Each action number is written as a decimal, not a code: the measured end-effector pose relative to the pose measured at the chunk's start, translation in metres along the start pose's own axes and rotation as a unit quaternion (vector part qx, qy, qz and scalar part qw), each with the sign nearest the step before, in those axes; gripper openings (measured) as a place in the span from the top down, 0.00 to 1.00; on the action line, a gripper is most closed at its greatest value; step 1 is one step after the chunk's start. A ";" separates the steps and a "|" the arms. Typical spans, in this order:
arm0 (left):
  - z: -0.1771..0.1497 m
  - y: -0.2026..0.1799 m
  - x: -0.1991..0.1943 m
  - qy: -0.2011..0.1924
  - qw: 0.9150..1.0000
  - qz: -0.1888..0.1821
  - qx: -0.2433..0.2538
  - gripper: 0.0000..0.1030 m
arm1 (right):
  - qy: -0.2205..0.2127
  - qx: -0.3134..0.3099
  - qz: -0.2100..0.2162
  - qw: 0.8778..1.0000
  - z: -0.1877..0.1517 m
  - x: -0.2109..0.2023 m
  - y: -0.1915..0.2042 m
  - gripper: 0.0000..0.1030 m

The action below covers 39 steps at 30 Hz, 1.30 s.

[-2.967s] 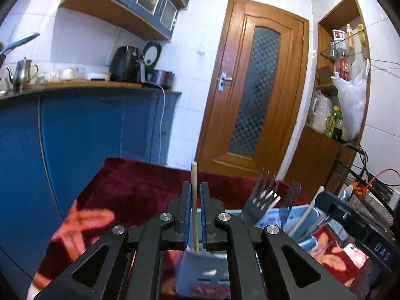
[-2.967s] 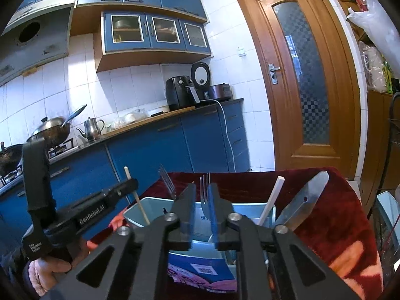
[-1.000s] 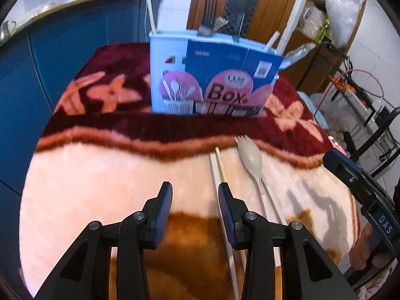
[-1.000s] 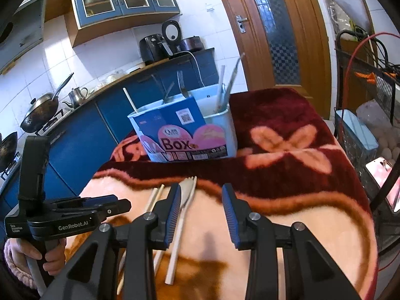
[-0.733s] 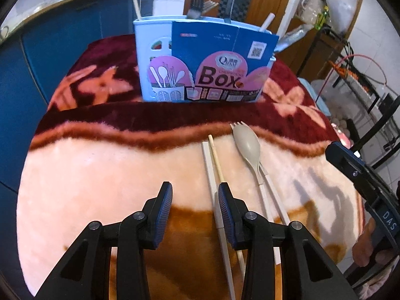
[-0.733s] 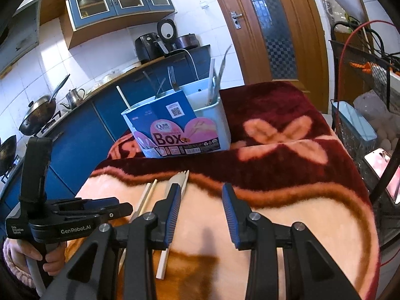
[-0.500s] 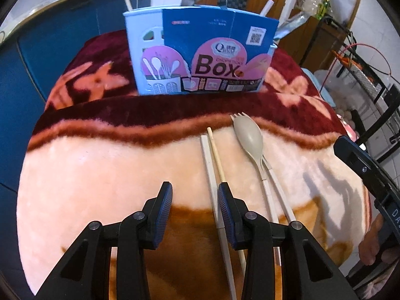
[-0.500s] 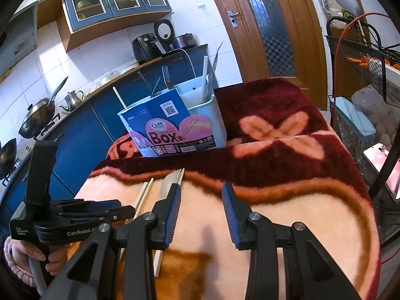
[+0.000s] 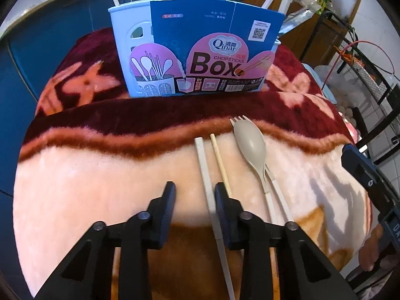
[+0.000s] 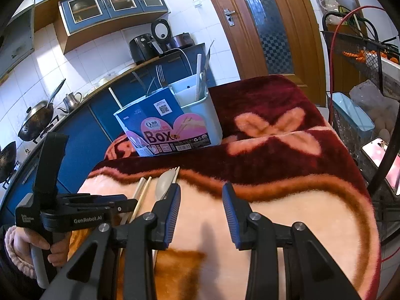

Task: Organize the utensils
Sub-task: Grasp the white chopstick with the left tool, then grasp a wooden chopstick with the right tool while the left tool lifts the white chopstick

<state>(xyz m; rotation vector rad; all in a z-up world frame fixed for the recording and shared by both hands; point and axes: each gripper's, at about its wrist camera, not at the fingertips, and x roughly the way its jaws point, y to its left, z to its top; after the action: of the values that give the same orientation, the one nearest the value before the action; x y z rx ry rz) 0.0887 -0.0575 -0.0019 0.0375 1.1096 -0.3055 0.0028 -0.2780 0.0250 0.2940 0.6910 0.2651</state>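
Nearby, 2 chopsticks (image 9: 205, 172), 1 spoon (image 9: 250, 143).

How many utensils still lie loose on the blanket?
4: a white chopstick, a wooden chopstick beside it, a grey spoon, and a white fork under the spoon. More may be hidden behind the grippers.

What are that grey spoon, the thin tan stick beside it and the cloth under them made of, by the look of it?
The spoon looks like matte moulded plastic: even grey-beige, no shine. The tan chopstick looks like bamboo or wood: pale straw colour, dull surface, though grain is too fine to see. The blanket looks like plush fleece: fuzzy pile, soft blurred edges between its peach and maroon areas.
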 end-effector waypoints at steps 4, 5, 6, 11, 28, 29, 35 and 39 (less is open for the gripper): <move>-0.001 0.002 0.000 0.000 1.000 -0.029 -0.009 0.88 | 0.005 -0.001 0.001 1.000 0.000 0.002 0.001 0.63; -0.001 0.002 0.000 -0.002 0.999 -0.036 -0.011 0.91 | 0.007 -0.001 0.001 1.000 0.000 0.003 0.002 0.63; -0.002 0.003 -0.001 -0.004 0.999 -0.040 -0.013 0.91 | 0.008 -0.002 0.001 1.000 0.000 0.003 0.004 0.63; -0.008 0.014 -0.007 -0.023 0.997 -0.060 -0.036 0.94 | 0.014 -0.012 -0.001 1.000 0.000 0.005 0.011 0.63; -0.019 0.072 -0.069 -0.156 0.985 -0.024 -0.069 0.94 | 0.078 -0.055 0.032 0.995 -0.002 0.037 0.068 0.63; -0.019 0.075 -0.070 -0.159 0.984 -0.024 -0.070 0.94 | 0.086 -0.058 0.034 0.994 -0.003 0.041 0.071 0.63; -0.024 0.090 -0.080 -0.176 0.981 -0.024 -0.080 0.94 | 0.135 -0.066 0.041 0.988 -0.001 0.063 0.086 0.64; -0.026 0.098 -0.084 -0.183 0.979 -0.026 -0.086 0.94 | 0.161 -0.082 0.042 0.983 0.004 0.076 0.096 0.70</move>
<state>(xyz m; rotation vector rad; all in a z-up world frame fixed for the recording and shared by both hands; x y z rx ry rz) 0.0570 0.0598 0.0486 -0.1961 0.7684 -0.2500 0.0484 -0.1643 0.0175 0.1228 0.9716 0.4548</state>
